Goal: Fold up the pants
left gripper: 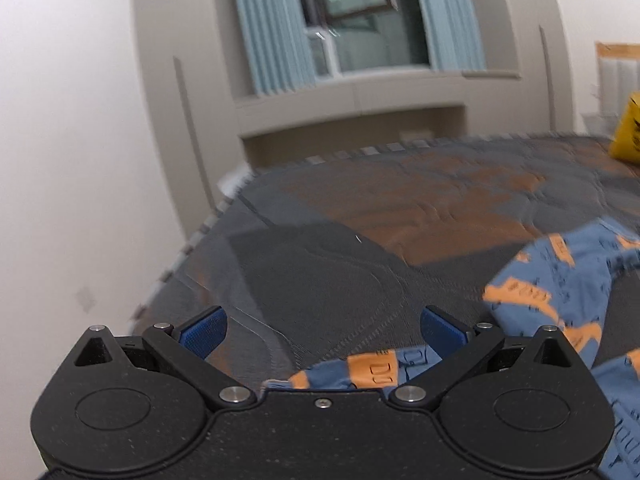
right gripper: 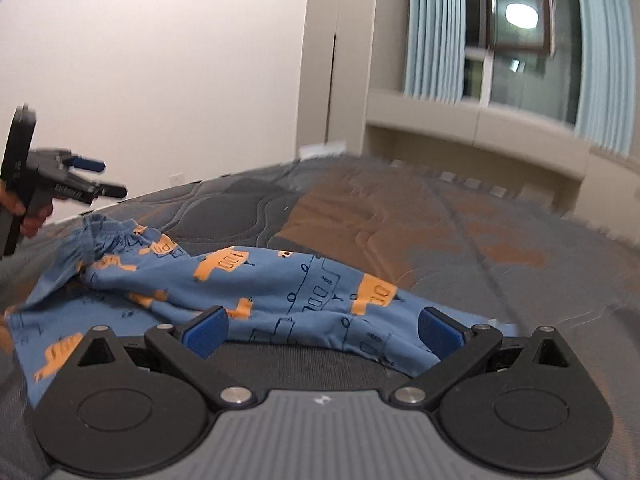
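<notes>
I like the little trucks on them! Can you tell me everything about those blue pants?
The pants are small and blue, soft-looking cloth printed with orange vehicles and thin dark line drawings. They lie rumpled and unfolded on the grey and orange quilted bedspread, with the gathered waistband toward the left gripper. One leg stretches just in front of the open right gripper. Neither gripper holds them.

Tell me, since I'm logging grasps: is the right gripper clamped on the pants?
No. In the right wrist view the right gripper is open, its blue pads wide apart, with the pants lying loose on the bed.
</notes>
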Tool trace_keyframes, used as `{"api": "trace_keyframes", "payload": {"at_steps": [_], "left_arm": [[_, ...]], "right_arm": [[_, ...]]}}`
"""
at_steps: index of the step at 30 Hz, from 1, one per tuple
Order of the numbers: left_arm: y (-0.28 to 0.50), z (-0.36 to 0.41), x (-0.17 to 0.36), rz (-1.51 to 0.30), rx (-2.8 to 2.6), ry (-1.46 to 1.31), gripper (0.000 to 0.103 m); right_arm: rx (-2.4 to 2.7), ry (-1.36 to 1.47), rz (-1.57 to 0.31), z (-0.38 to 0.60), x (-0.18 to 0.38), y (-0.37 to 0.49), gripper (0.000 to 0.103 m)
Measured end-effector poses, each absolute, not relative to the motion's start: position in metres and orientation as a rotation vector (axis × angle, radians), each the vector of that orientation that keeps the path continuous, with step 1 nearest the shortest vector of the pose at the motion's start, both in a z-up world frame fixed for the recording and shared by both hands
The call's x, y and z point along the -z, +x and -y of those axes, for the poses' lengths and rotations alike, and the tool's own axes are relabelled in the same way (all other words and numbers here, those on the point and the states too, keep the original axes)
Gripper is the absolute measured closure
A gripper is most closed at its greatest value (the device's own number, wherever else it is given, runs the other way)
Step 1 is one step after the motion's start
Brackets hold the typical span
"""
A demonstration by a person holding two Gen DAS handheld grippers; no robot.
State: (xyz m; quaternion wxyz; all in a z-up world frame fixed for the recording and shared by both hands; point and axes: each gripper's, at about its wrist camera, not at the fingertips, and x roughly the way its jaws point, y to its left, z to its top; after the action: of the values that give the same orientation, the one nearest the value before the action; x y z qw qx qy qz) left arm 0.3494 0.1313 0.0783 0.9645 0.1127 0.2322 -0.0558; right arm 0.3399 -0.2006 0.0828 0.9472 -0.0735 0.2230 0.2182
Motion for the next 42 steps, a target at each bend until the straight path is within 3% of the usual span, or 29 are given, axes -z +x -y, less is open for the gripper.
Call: {"api": "trace_keyframes", "payload": {"at_steps": [10,23,26,28,29,31,32,36,39,42], "left_arm": [[0.414,-0.152,-0.052,-0.628,0.322,0.379,0.0],[0.447,-0.171,-0.019,-0.777,0.379,0.356,0.001],[0.446,-0.174,-0.017,-0.807,0.404,0.307,0.016],[0.441,-0.176,-0.019,-0.804,0.412,0.282,0.031],[0.438,-0.176,-0.019,-0.801,0.423,0.28,0.036],[0.434,-0.175,-0.018,-0.8,0.425,0.279,0.056],[0.433,-0.175,-0.018,-0.806,0.414,0.276,0.06],[0.424,-0.17,-0.017,-0.808,0.412,0.248,0.089],[0.422,-0.163,-0.017,-0.798,0.386,0.276,0.096],[0.421,-0.165,-0.017,-0.79,0.354,0.238,0.1]], "right_arm": [[-0.626,-0.161,-0.61,0.171,-0.068,0.472,0.001],[-0.763,-0.188,-0.67,0.133,-0.038,0.531,0.005],[-0.771,-0.163,-0.718,0.132,-0.03,0.538,0.026],[-0.774,-0.191,-0.727,0.129,-0.027,0.535,0.045],[-0.781,-0.206,-0.726,0.127,-0.026,0.532,0.048],[-0.786,-0.219,-0.727,0.124,-0.025,0.528,0.058],[-0.781,-0.225,-0.73,0.123,-0.024,0.525,0.061],[-0.763,-0.259,-0.734,0.117,-0.02,0.518,0.06],[-0.714,-0.251,-0.724,0.118,-0.022,0.52,0.027],[-0.685,-0.222,-0.752,0.12,-0.019,0.527,0.029]]}}
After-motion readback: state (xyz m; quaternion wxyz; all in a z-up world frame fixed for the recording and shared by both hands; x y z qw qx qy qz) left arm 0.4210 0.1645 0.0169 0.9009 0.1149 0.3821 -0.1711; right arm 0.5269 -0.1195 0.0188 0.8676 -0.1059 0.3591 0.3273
